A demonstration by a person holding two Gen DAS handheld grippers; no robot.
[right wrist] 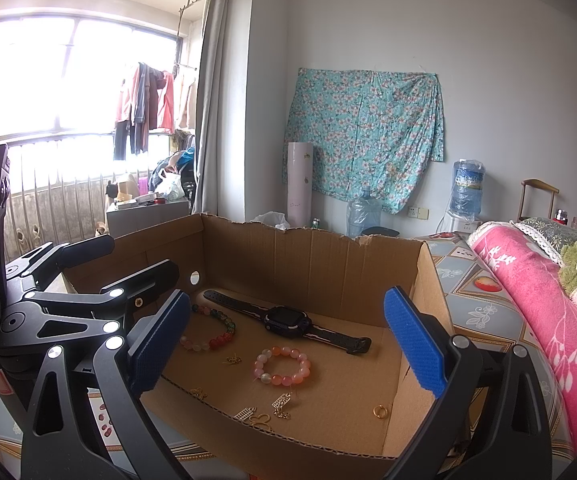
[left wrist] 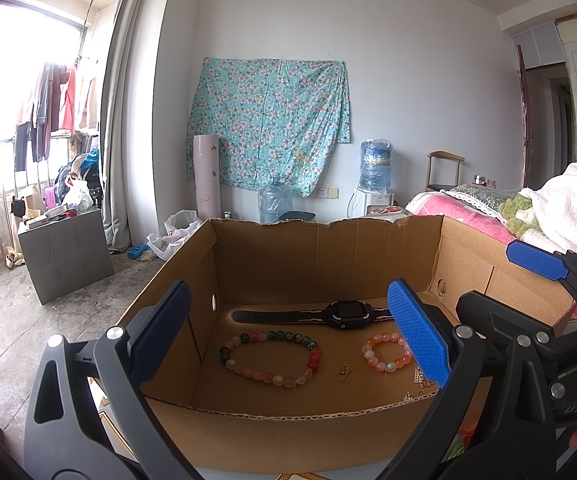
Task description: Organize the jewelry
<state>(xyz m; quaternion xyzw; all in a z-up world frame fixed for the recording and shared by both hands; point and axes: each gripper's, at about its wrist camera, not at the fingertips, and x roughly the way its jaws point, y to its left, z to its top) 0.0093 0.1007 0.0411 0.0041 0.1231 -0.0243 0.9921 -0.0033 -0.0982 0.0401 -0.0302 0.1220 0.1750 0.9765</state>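
An open cardboard box (left wrist: 320,256) (right wrist: 312,260) holds the jewelry. Inside lie a black watch (left wrist: 342,314) (right wrist: 288,320), a large multicolour bead bracelet (left wrist: 270,356) (right wrist: 212,330), a small pink-orange bead bracelet (left wrist: 386,354) (right wrist: 282,366), small gold charms (left wrist: 344,370) (right wrist: 280,404) and a gold ring (right wrist: 379,411). My left gripper (left wrist: 288,336) is open and empty, hovering at the box's near wall. My right gripper (right wrist: 286,344) is open and empty, just right of the left one, over the box's near right side.
The box stands on a patterned tablecloth (right wrist: 484,304). A pink blanket (right wrist: 528,312) and white towel (left wrist: 572,208) lie to the right. A grey cabinet (left wrist: 64,252), water bottles (left wrist: 274,200) and floor lie beyond the box.
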